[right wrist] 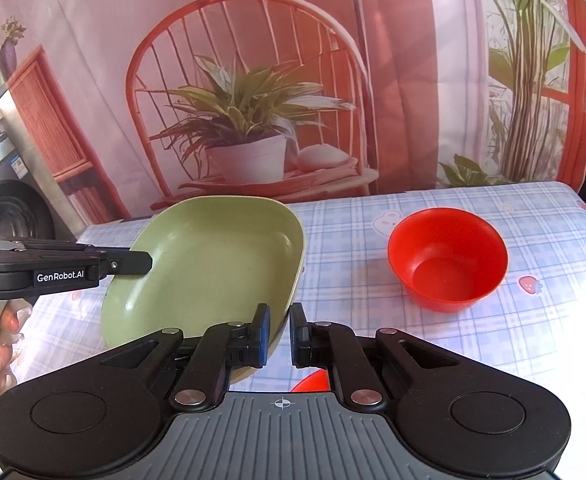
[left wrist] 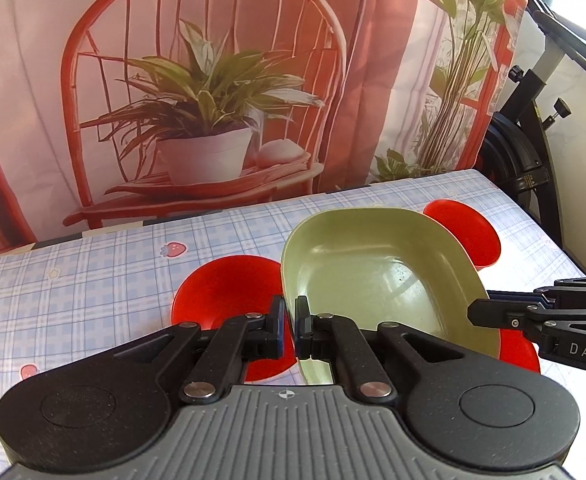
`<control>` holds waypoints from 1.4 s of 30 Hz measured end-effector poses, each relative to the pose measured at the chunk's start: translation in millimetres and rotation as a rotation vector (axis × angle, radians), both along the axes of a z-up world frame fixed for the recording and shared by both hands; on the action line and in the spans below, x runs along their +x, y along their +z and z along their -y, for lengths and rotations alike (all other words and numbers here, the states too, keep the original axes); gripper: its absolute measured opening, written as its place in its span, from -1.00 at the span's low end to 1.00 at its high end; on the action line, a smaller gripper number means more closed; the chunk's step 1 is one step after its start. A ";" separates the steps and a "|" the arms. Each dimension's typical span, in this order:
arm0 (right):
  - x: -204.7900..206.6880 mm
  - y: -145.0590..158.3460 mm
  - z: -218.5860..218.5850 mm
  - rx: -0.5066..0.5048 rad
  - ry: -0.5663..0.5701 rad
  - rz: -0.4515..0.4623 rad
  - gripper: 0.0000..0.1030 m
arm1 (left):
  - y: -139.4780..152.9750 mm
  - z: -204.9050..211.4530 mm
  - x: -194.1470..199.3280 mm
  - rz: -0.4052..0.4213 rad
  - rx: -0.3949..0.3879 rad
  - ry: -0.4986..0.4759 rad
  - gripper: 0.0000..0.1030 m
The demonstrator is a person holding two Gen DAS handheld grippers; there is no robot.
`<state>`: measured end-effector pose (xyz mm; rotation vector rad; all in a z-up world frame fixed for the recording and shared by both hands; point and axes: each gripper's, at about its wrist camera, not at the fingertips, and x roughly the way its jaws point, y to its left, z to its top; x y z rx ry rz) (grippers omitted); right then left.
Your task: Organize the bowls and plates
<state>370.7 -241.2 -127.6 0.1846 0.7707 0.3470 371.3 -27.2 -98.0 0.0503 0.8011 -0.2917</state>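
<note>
A: How is the green, rounded-square, glossy dish [left wrist: 377,276] expected to handle?

B: It is judged stiff and fairly light, with a slick glaze, so a slip is possible. It is held raised and tilted above the checked tablecloth [right wrist: 373,280]. Its near-left rim is pinched by the left gripper [left wrist: 290,328], whose fingers are nearly closed on it.

A: And the right gripper [right wrist: 280,334]?

B: Its fingers are set narrowly astride the dish's opposite rim, but firm contact cannot be told. The rim is judged the only sensible hold; the walls are too smooth.

A: What is found around it?

B: One red plastic bowl [right wrist: 449,258] is seen ahead and right of the right gripper, well apart. More red bowls [left wrist: 229,296] lie just beneath the dish, under the left gripper's tips, and could be knocked when lowering.
</note>
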 end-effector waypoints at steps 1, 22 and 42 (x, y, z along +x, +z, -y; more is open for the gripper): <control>-4.8 0.4 -3.0 0.005 0.006 -0.002 -0.82 | -0.1 -3.9 -5.2 -0.005 -0.001 0.004 -0.90; -56.8 -15.4 -47.4 -0.023 0.121 -0.109 -0.82 | -24.6 -54.7 -82.3 -0.078 -0.046 0.107 -0.87; -41.0 -16.7 -63.9 -0.156 0.201 -0.051 -0.88 | -45.4 -62.5 -113.5 -0.131 -0.148 0.171 -0.76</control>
